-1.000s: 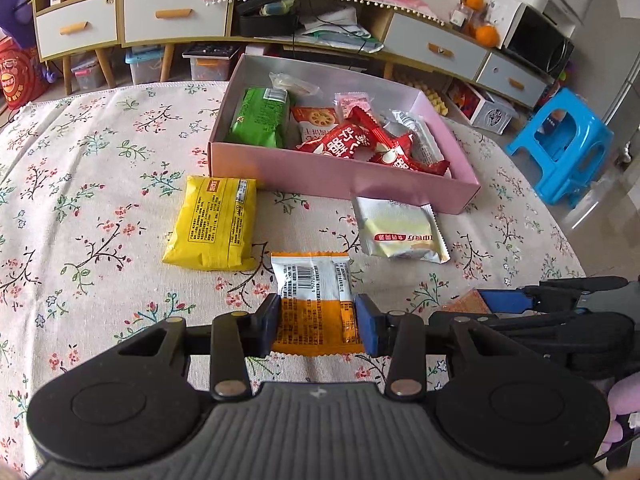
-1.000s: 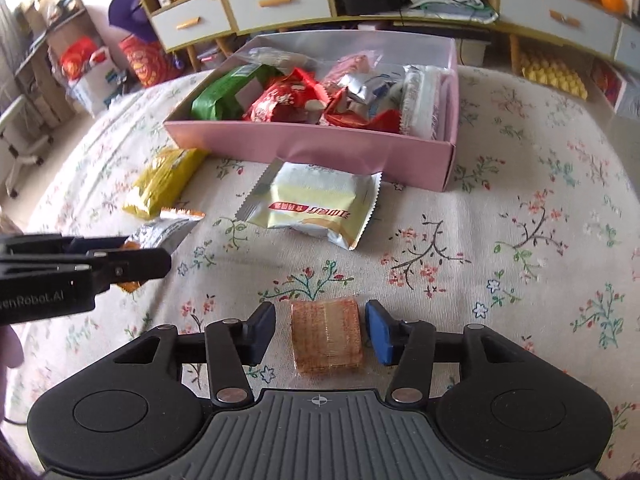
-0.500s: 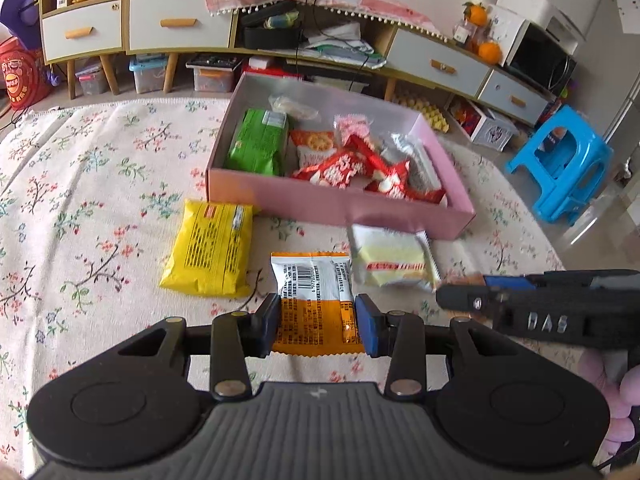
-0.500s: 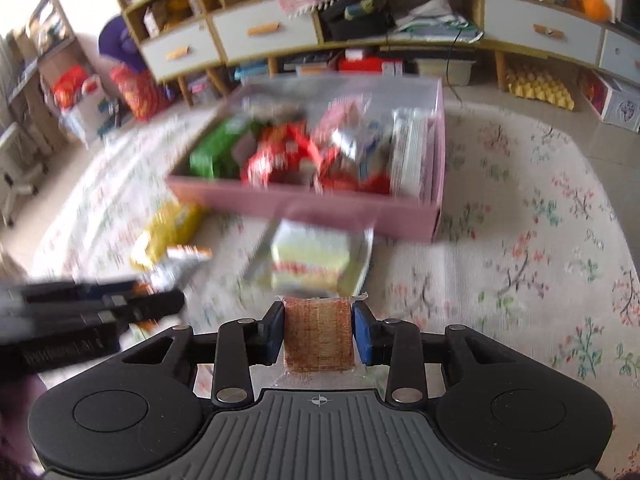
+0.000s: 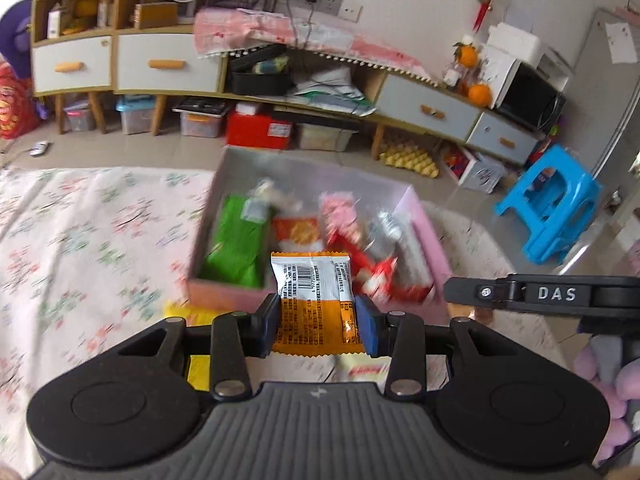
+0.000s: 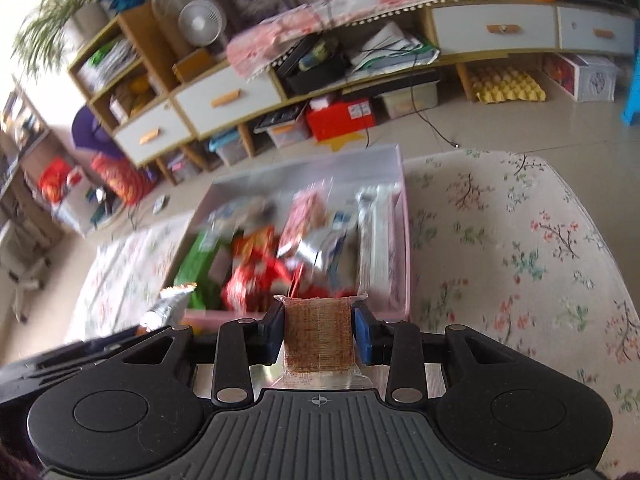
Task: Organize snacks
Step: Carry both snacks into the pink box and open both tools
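in my left hand the left hand-held gripper (image 5: 316, 330) is clamped on an orange and white snack packet (image 5: 313, 296), both blue pads pressing its 2 long edges, the barcode side facing me. the packet hangs in the air, off the surface (image 5: 80, 232) with its flowered cloth, in front of the near wall of the pink box (image 5: 232, 294). below and left of the pads a yellow packet (image 5: 198, 368) lies on the cloth, and a pale packet with a red stripe (image 5: 364, 368) shows just under the held one. inside the box, from left to right, i see a green packet (image 5: 236, 248), an orange-red one (image 5: 298, 234), a pink one (image 5: 340, 216) and a silvery one (image 5: 390, 232), all blurred.

in my right hand the right hand-held gripper (image 6: 319, 334) is closed on a clear-wrapped brown wafer (image 6: 319, 336), its blue pads tight on either side. the wafer is also lifted clear of the cloth, just short of the box's near wall, toward its right end. at the left edge of this view my other tool shows as a dark bar, with the crimped silver end of its packet sticking up beside the box. the surface to the right of the box carries only the cloth.
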### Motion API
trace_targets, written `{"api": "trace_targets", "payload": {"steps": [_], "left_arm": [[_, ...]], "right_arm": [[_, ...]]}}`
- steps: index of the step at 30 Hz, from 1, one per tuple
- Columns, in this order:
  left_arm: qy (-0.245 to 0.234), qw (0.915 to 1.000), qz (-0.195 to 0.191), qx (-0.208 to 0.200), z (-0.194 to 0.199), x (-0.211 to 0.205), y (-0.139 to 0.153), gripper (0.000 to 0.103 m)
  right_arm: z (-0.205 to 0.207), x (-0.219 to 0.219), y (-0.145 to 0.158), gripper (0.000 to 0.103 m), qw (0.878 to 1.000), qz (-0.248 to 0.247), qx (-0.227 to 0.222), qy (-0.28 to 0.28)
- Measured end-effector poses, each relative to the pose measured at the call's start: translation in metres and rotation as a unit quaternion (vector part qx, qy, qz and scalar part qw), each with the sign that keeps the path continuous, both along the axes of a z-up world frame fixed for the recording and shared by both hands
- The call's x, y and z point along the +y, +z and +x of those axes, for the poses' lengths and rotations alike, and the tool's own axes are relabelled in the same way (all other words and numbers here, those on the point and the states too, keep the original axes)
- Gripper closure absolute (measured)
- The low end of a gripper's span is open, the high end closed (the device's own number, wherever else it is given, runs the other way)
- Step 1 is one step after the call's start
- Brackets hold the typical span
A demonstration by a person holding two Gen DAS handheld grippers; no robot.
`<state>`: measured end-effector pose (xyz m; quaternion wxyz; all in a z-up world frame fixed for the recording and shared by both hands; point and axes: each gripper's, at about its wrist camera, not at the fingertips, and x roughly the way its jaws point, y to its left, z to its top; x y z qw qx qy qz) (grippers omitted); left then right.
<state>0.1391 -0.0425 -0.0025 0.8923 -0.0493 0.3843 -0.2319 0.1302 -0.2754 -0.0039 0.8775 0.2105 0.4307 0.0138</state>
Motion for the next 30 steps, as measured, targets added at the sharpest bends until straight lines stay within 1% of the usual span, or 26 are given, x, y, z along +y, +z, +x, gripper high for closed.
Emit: {"api": "trace_targets", "payload": {"steps": [5,10,14,18,23,30], "left_arm": [[-0.016,0.9997,-0.009,-0.018,0.028,-0.025,-0.001,0.066],[-0.030,0.9991,0.017,-0.024,0.054,-0.051,-0.006,0.066],[-0.025,0.9991,0.028,-0.019,0.075,-0.061,-0.011,0.066],[-0.021,0.9990,0.035,-0.016,0.085,-0.062,-0.016,0.065],[-0.016,0.9986,0.048,-0.014,0.094,-0.063,-0.021,0.065],[-0.005,0.9986,0.049,-0.018,0.104,-0.061,-0.018,0.065]], "right_arm": [[0.027,-0.013,-0.002,0.069,1.000,0.011,-0.011,-0.025],[0.054,-0.023,-0.008,0.069,0.999,0.019,-0.014,-0.045],[0.072,-0.030,-0.013,0.069,0.998,0.027,-0.013,-0.055],[0.087,-0.035,-0.018,0.069,0.998,0.026,-0.016,-0.056],[0.098,-0.036,-0.028,0.069,0.998,0.029,-0.010,-0.058],[0.106,-0.036,-0.035,0.068,0.998,0.028,-0.005,-0.062]]}}
